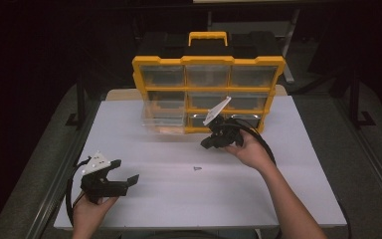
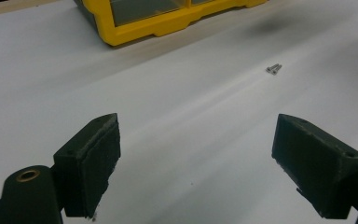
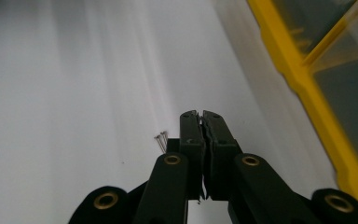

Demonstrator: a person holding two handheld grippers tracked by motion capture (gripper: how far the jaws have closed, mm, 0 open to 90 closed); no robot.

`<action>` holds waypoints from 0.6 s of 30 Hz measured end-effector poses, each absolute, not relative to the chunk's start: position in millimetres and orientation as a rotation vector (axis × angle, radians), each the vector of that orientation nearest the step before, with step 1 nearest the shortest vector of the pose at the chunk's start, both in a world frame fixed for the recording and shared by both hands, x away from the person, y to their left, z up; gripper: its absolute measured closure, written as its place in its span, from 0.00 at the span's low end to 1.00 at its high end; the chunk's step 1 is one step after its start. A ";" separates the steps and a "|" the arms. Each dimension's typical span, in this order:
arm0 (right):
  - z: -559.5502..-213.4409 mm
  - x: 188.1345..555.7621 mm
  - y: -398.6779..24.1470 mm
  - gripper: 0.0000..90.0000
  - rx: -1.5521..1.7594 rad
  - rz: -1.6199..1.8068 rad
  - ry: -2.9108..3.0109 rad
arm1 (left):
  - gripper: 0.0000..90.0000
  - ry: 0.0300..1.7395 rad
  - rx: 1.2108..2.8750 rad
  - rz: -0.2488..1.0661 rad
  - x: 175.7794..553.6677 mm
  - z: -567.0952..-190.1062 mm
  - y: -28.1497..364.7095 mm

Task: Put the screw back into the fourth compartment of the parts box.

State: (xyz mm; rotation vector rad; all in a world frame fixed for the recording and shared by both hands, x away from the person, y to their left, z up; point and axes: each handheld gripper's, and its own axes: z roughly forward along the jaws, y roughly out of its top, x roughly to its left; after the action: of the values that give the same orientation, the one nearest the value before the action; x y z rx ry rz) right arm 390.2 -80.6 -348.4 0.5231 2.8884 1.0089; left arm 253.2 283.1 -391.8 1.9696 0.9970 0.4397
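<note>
Two small silver metal screws (image 2: 273, 69) lie side by side, touching, on the bare white tabletop (image 1: 278, 189), near its middle and between the two hands; in the high view they read as one dark speck (image 1: 197, 169). In the right gripper view the same pair (image 3: 161, 140) sits on the table just to the left of the black jaws.

The right black two-jaw gripper (image 1: 210, 143), held above the table in front of the organiser, has its jaws pressed flat together (image 3: 202, 115); whether anything thin is pinched between them cannot be told. A grey three-cornered plate (image 1: 217, 110) stands tilted on its top.

The left black two-jaw gripper (image 1: 125, 171) rests near the table's front left corner, its two blocky, matte pads (image 2: 100, 154) standing wide apart with nothing between them.

Behind the screws stands one yellow-and-black plastic drawer organiser (image 1: 209, 62) with a yellow carry handle and nine clear, boxy drawers in three rows of three. One clear drawer (image 1: 163, 121), bottom left, is pulled out over the table.
</note>
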 end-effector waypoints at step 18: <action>-261.0 407.8 -77.7 0.96 0.447 1.021 2.799 | 0.17 0.988 1.995 0.445 253.2 -390.7 284.4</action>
State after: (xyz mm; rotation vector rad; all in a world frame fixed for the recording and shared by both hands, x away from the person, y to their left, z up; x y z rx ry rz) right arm 407.8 -77.7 -261.0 0.4472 2.7993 1.0215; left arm 253.2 284.4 -390.7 1.9948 0.9875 0.4454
